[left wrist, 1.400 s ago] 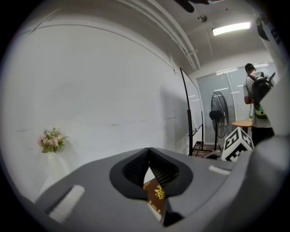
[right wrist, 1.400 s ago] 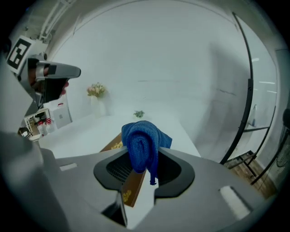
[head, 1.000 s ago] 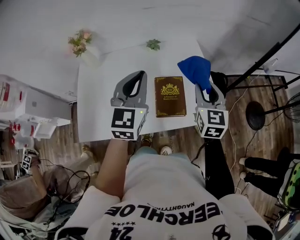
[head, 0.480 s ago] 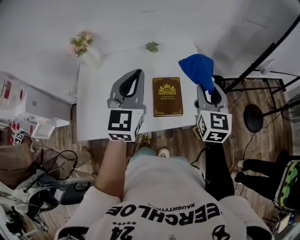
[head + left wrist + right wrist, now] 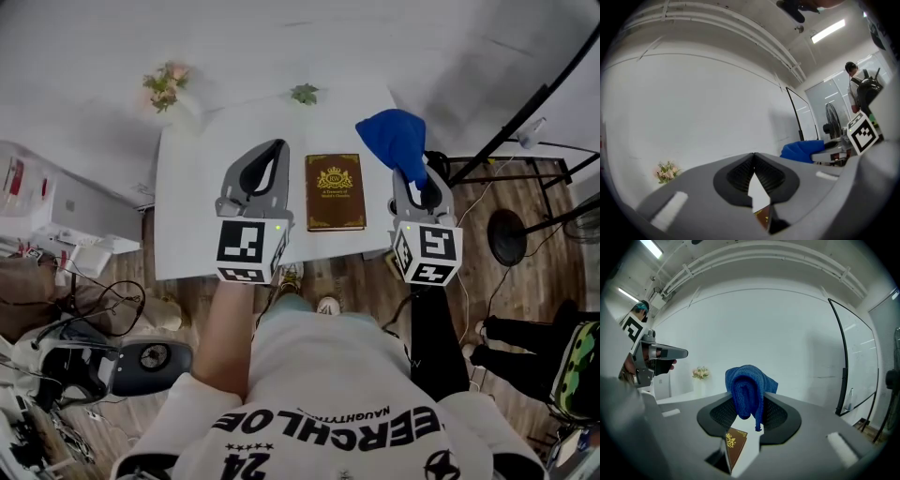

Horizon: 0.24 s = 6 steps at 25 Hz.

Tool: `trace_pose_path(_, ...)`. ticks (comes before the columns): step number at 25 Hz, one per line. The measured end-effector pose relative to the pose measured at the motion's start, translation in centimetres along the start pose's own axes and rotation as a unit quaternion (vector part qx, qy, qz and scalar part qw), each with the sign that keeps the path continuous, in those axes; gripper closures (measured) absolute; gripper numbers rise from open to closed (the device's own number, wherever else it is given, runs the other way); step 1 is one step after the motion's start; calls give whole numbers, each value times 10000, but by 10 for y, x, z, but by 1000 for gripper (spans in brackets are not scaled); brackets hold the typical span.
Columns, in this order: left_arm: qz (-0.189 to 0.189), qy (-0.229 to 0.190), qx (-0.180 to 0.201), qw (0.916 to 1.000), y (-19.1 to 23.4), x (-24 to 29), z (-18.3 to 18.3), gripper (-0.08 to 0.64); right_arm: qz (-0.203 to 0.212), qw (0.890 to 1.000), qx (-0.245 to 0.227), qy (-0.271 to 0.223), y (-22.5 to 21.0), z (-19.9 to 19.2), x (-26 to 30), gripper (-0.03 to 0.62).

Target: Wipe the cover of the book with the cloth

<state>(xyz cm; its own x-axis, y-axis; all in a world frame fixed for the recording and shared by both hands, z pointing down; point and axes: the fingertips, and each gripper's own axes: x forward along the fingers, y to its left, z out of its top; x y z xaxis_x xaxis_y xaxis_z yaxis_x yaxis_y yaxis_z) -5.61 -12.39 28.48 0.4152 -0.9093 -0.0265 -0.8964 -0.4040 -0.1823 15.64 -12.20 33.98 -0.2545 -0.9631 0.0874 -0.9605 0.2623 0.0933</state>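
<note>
Cloth held up beside the book.
Right gripper (image 5: 418,182) pinches the cloth (image 5: 394,141); left gripper (image 5: 277,148), jaws together, holds nothing; book (image 5: 335,192) lies flat on the table (image 5: 192,206) between them.

left gripper (image 5: 275,150): jaws together, empty | right gripper (image 5: 418,180): jaws clamped on cloth (image 5: 394,141) | both pointing forward, side by side

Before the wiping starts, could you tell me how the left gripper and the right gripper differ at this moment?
The right gripper is shut on the blue cloth; the left gripper is shut on nothing. The left gripper hangs left of the book, the right gripper to its right. Both have their jaws together, and neither touches the book.
</note>
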Motion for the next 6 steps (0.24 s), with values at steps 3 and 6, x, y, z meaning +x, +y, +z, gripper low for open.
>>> trace_pose_path(3, -3, 0, 7, 10000, 1, 0, 0, 502, 8, 10000, 4, -7, 0, 1, 1, 465)
trace_pose_path(6, -8, -22, 16, 10000, 2, 1, 3, 502, 13, 10000, 12, 0, 1, 2, 2, 465)
